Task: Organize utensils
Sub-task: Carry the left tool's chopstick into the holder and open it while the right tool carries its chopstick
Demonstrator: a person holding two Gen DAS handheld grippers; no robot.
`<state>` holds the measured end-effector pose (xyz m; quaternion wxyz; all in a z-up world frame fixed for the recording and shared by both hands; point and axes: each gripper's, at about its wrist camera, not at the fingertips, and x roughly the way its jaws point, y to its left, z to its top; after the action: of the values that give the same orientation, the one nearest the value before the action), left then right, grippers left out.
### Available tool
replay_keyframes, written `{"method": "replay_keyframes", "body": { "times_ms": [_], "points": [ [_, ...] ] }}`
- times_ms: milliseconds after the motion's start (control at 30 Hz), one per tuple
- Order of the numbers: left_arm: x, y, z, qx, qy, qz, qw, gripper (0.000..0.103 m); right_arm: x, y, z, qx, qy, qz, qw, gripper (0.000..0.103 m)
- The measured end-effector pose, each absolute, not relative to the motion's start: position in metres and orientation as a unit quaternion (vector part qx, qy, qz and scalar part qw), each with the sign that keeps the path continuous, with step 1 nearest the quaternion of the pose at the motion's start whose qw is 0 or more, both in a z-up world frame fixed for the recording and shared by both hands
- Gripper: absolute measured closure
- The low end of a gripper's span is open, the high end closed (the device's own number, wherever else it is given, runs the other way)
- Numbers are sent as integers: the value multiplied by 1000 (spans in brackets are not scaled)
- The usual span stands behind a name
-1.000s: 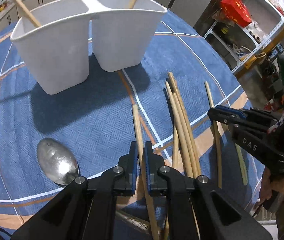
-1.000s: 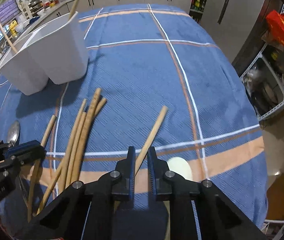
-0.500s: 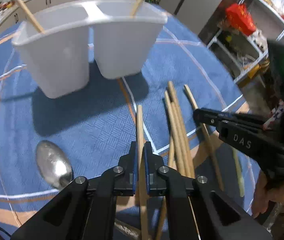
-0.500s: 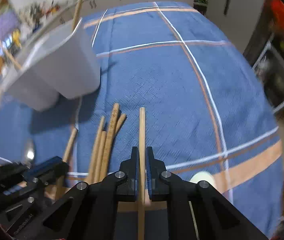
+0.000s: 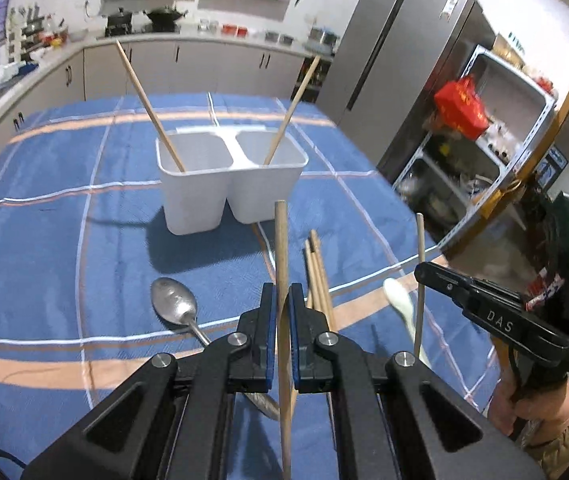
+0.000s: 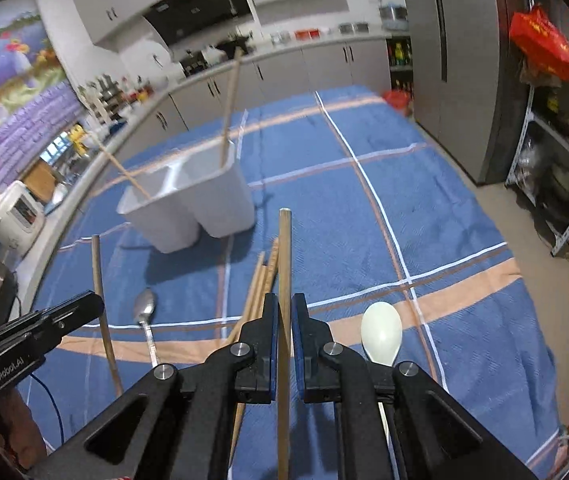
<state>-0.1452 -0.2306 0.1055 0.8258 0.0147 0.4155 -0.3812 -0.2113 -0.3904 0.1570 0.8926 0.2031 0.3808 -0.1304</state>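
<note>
My left gripper (image 5: 279, 300) is shut on a wooden chopstick (image 5: 281, 248), held above the blue tablecloth. My right gripper (image 6: 283, 312) is shut on another wooden chopstick (image 6: 284, 256), also lifted. A white two-compartment holder (image 5: 224, 184) stands ahead on the table with one chopstick leaning in each compartment; it also shows in the right wrist view (image 6: 192, 204). Loose chopsticks (image 5: 318, 272) lie on the cloth between the grippers. A metal spoon (image 5: 174, 306) lies to their left and a white spoon (image 6: 380, 332) to their right. The right gripper (image 5: 420, 270) shows in the left view.
The table wears a blue checked cloth (image 5: 64, 240). A steel fridge (image 5: 404, 60) and a metal shelf rack with a red bag (image 5: 462, 106) stand right of the table. Kitchen counters (image 5: 84, 44) run behind it.
Both grippers have risen and tilted up with their chopsticks, off the cloth. The holder now looks farther away and the kitchen behind has come into view.
</note>
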Motion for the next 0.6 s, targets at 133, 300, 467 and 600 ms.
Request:
{"method": "replay_keyframes", "body": {
  "times_ms": [133, 300, 467, 600],
  "points": [
    [-164, -215, 122, 8, 388, -382, 839, 98, -232, -381, 173, 195, 353, -120, 907, 96],
    [-192, -199, 139, 9, 355, -382, 853, 98, -256, -364, 190, 172, 328, -117, 921, 96],
    [-214, -190, 151, 12, 328, -381, 864, 98, -279, -352, 202, 162, 306, -112, 931, 96],
    [-224, -185, 161, 7, 316, -383, 868, 99, -291, -348, 211, 157, 290, -109, 938, 96]
  ]
}}
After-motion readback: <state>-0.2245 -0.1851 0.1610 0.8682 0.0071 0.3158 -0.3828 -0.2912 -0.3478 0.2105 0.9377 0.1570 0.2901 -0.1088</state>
